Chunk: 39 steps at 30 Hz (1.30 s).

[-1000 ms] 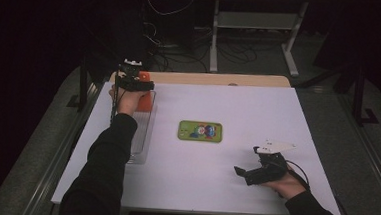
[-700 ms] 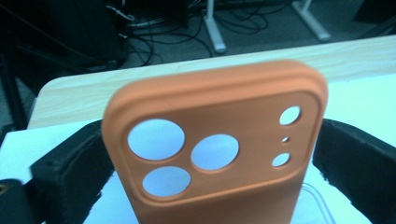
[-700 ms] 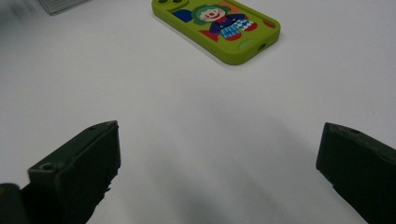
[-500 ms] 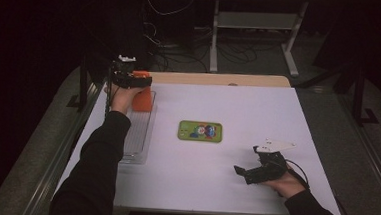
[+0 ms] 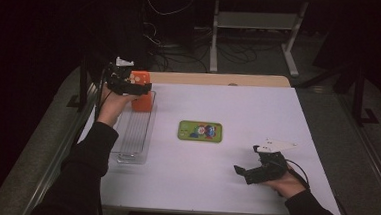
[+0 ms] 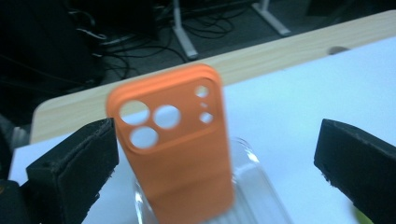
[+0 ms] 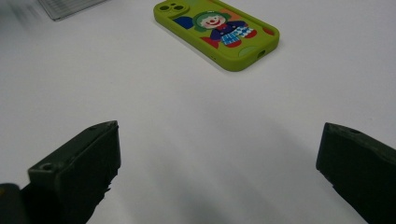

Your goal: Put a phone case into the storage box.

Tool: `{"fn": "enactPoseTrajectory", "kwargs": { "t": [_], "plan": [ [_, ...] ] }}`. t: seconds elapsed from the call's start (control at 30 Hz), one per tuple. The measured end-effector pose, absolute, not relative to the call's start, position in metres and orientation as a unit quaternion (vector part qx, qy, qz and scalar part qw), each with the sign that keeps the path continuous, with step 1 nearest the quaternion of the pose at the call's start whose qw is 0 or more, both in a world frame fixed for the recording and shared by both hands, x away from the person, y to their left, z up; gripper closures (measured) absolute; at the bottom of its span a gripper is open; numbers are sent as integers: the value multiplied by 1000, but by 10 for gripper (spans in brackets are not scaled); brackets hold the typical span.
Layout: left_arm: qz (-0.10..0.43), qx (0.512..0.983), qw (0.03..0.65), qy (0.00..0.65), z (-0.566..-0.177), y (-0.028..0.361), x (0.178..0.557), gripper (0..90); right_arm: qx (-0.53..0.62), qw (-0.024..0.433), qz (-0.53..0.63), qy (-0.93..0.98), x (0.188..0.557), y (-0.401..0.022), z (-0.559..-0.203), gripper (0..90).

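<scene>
Item one, an orange soft-plastic phone case (image 6: 175, 149) with three round camera holes: I see it standing upright at the far end of a clear ribbed plastic tray (image 5: 136, 134), which lies along the white table's (image 5: 257, 121) left edge. My left gripper (image 5: 138, 88) sits around it, jaws just opened wide, the case loose between them, pads (image 6: 77, 168) not pressing. Item two, a green clown-print phone case (image 5: 200, 130), flat mid-table, open white surface all round. My right gripper (image 5: 242, 172) rests near the front edge, jaws spread, empty.

A phone case (image 5: 140, 92) stands upright in the rack (image 5: 134, 134) along the surface's (image 5: 257, 121) left edge; another case (image 5: 200, 130) lies flat mid-surface.
</scene>
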State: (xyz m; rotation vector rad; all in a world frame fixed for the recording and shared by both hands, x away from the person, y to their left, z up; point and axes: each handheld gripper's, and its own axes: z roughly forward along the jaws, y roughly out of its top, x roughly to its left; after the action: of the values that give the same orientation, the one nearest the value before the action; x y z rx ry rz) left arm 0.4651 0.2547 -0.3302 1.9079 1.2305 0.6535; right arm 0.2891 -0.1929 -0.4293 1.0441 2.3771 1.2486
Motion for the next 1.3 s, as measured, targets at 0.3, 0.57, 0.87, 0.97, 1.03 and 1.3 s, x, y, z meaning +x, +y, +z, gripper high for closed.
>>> {"fn": "enactPoseTrajectory", "kwargs": {
  "t": [0.3, 0.57, 0.87, 0.97, 1.03, 1.3],
  "plan": [
    [227, 766, 412, 438, -325, 246, 431, 0, 359, 133, 429, 818, 289, -193, -428, 0],
    [196, 773, 440, 412, -328, 236, 408, 0, 358, 134, 430, 818, 289, -193, -427, 0],
    [173, 783, 460, 381, -335, 214, 389, 49, 348, 130, 429, 824, 287, -192, -427, 0],
    [159, 784, 469, 375, -337, 205, 386, 82, 346, 130, 427, 825, 286, -192, -427, 0],
    [153, 787, 470, 369, -339, 198, 385, 122, 344, 129, 427, 826, 286, -192, -427, 0],
    [113, 807, 468, 342, -349, 171, 390, 364, 347, 124, 426, 826, 287, -191, -427, 0]
  ]
}}
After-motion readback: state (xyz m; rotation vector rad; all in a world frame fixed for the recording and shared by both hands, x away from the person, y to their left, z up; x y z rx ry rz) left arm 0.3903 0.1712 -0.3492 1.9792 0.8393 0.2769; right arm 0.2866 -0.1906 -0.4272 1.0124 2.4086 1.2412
